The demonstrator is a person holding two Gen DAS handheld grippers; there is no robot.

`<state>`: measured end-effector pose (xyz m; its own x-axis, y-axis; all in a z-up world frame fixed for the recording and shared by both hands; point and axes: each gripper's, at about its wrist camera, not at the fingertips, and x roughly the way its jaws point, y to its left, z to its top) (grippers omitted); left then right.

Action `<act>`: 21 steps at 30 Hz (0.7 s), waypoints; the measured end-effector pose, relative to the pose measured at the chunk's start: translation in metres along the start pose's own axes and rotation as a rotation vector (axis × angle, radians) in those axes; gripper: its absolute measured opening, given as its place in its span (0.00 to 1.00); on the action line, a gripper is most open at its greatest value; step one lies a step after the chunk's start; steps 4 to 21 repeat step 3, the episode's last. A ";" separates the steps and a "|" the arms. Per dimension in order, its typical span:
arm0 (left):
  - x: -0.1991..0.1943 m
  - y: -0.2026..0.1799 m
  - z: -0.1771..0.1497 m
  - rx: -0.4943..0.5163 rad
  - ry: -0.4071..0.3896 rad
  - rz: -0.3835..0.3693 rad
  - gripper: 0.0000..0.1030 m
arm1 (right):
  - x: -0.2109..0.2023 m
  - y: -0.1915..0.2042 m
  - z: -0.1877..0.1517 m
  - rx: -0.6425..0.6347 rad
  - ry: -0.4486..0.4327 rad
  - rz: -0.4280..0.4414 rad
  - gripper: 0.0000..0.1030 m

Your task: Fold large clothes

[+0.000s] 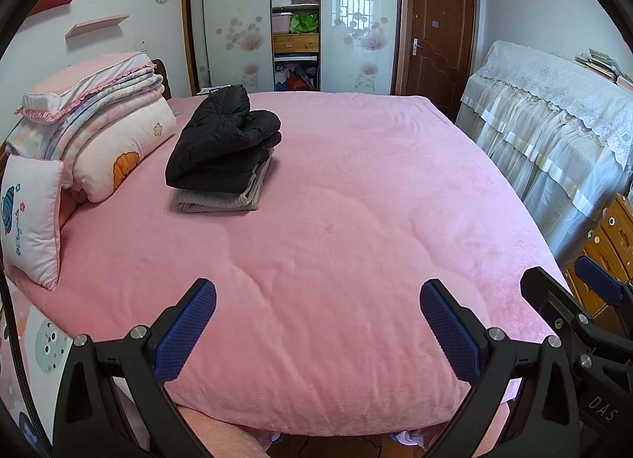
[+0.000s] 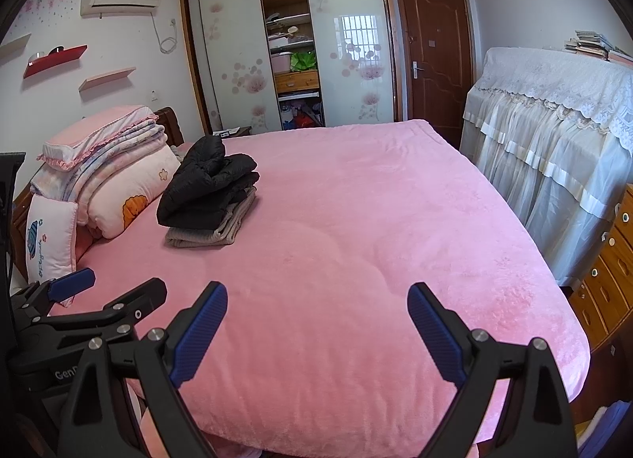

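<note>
A folded black padded jacket (image 1: 223, 139) (image 2: 207, 185) lies on top of a folded grey garment (image 1: 221, 197) (image 2: 209, 234), stacked on the far left part of the pink bed (image 1: 356, 201) (image 2: 376, 220). My left gripper (image 1: 316, 299) hovers open over the bed's near edge, nothing between its blue pads. My right gripper (image 2: 316, 299) is open too, over the same near edge, empty. In the left wrist view the right gripper (image 1: 569, 284) shows at the right edge; in the right wrist view the left gripper (image 2: 114, 284) shows at the lower left. Both are far from the stack.
Folded quilts (image 1: 107, 129) (image 2: 114, 165) and a small pillow (image 1: 29, 216) (image 2: 49, 236) sit at the headboard on the left. A lace-covered piece of furniture (image 1: 554, 129) (image 2: 554, 141) and wooden drawers (image 2: 609, 260) flank the bed's right side. A wardrobe (image 2: 289, 46) and door (image 2: 435, 54) stand behind.
</note>
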<state>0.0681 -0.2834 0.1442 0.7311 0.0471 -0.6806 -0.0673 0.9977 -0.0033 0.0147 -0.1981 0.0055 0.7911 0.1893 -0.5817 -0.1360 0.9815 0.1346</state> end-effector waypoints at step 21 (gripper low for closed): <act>0.000 0.000 0.000 0.004 -0.001 0.001 0.99 | 0.000 0.000 0.000 0.000 -0.001 -0.001 0.91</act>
